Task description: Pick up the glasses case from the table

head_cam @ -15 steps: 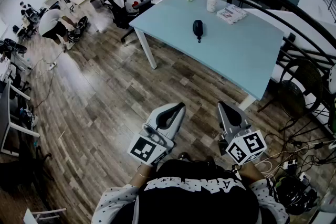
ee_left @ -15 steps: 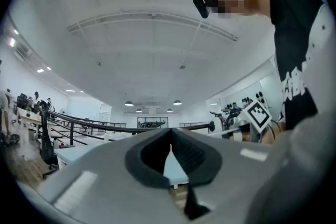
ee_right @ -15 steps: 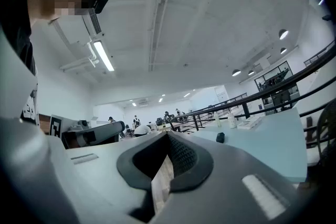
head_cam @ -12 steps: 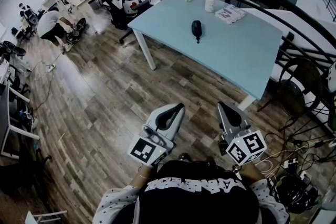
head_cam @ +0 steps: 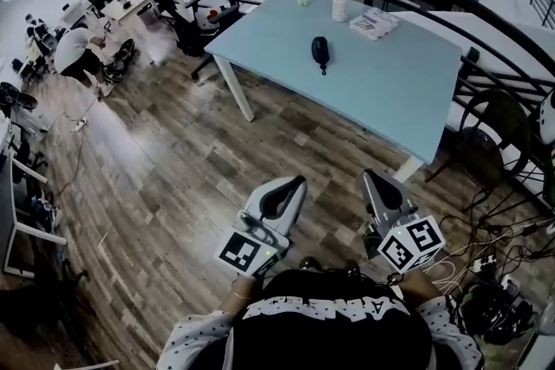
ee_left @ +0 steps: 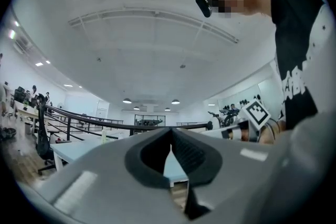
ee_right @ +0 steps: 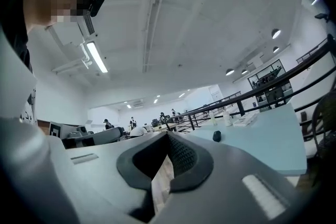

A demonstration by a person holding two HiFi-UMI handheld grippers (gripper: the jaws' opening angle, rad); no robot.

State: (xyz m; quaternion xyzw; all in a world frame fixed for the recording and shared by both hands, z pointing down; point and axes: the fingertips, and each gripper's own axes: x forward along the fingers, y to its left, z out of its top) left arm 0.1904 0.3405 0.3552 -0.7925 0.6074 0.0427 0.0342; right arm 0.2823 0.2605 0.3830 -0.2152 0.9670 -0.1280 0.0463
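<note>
Right now you hold your left gripper [head_cam: 293, 184] close in front of your body, roughly level, pointing ahead over the wooden floor [head_cam: 156, 169]. Its jaws are pressed together with nothing between them. Well ahead of both grippers, far out of reach of either, the black glasses case [head_cam: 320, 52] lies untouched on the pale blue table [head_cam: 390, 100]. Your right gripper [head_cam: 371, 178] sits near the left one, about parallel and level, its jaws likewise closed and empty, tips aimed toward the table's near corner.
</note>
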